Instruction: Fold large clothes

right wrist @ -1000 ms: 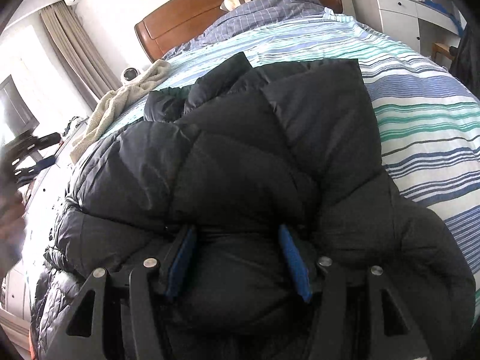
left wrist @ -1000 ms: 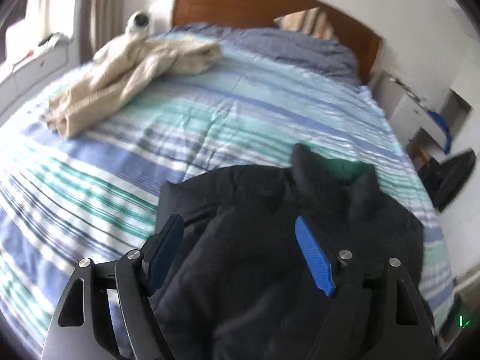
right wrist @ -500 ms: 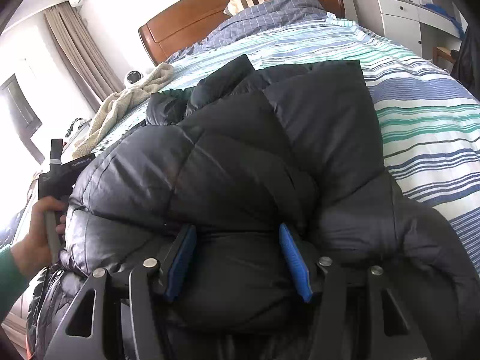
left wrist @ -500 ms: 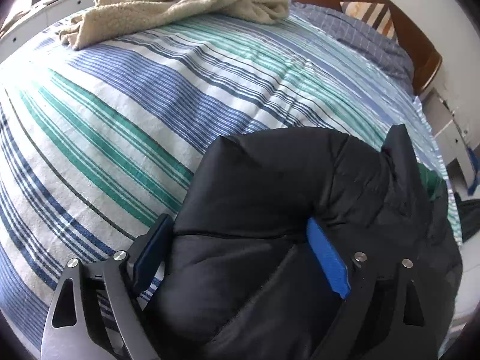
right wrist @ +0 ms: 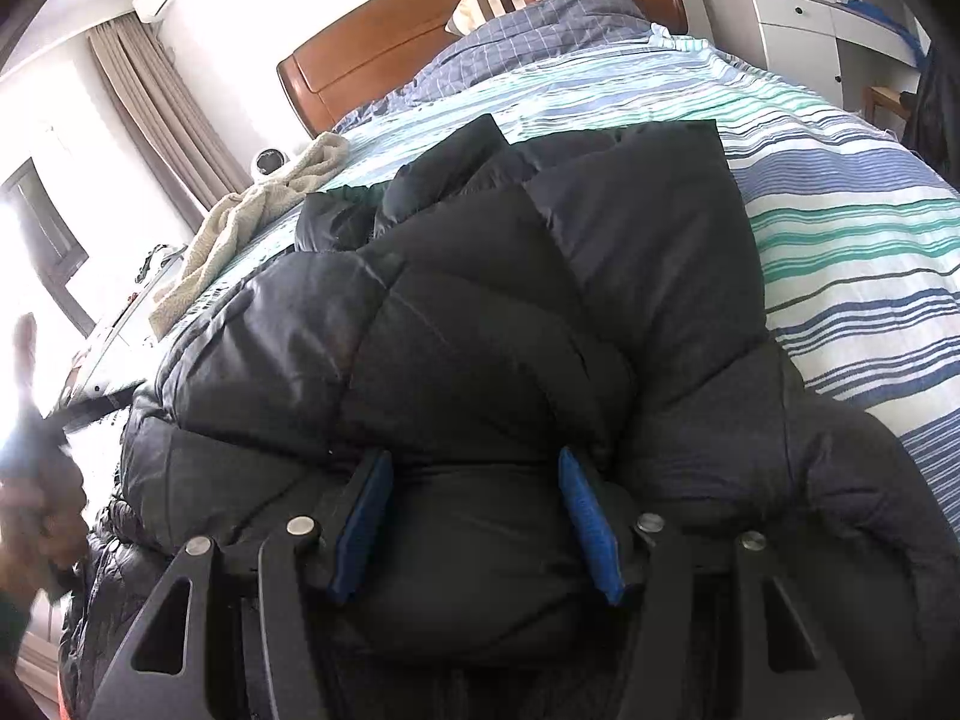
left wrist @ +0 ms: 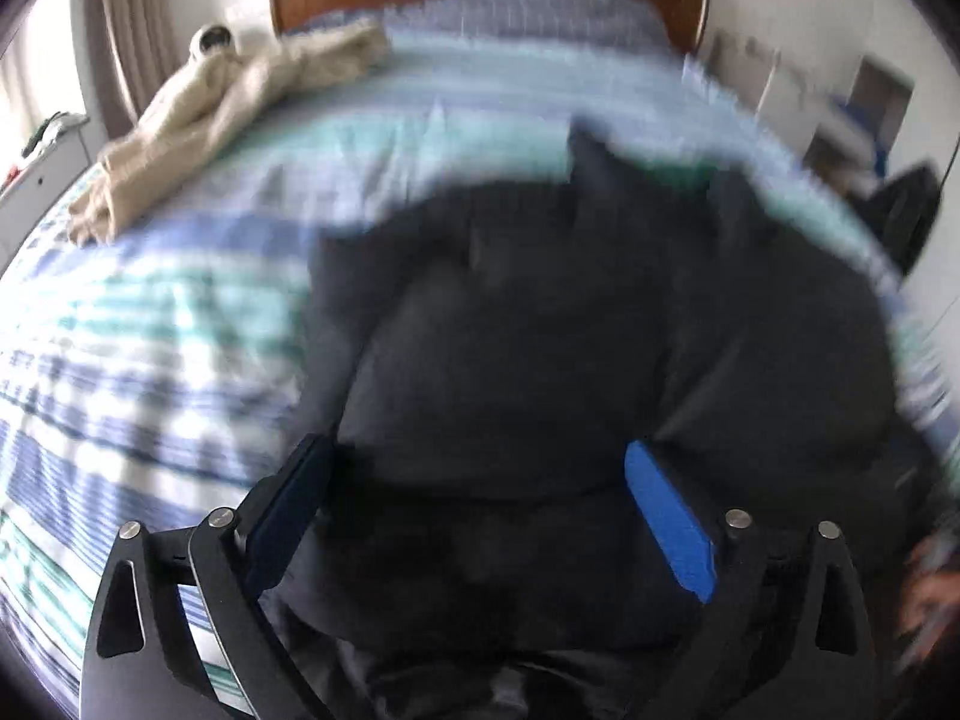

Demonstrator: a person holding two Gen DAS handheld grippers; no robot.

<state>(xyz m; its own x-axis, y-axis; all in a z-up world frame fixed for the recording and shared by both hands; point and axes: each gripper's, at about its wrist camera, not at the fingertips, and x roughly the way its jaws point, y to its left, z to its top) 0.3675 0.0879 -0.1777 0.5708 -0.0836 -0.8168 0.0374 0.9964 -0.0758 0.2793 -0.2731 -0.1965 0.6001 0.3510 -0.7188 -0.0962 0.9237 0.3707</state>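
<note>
A black puffer jacket lies bunched across the striped bedspread. My right gripper is shut on a thick fold at the jacket's near edge, with both blue pads pressed into the padding. The left wrist view is blurred by motion. In it the same jacket fills the centre. My left gripper hangs low over the jacket's near left part. Its jaws are opening wide, with jacket bulk between them and no grip on it.
A beige fleece garment lies at the bed's far left, next to a small round camera. Pillows and a wooden headboard close off the far end. White drawers stand at the right. A person's blurred hand shows at the left.
The left gripper's jaws have spread wider, and its view has swung fast over the jacket. The right gripper has kept its hold and has not moved.
</note>
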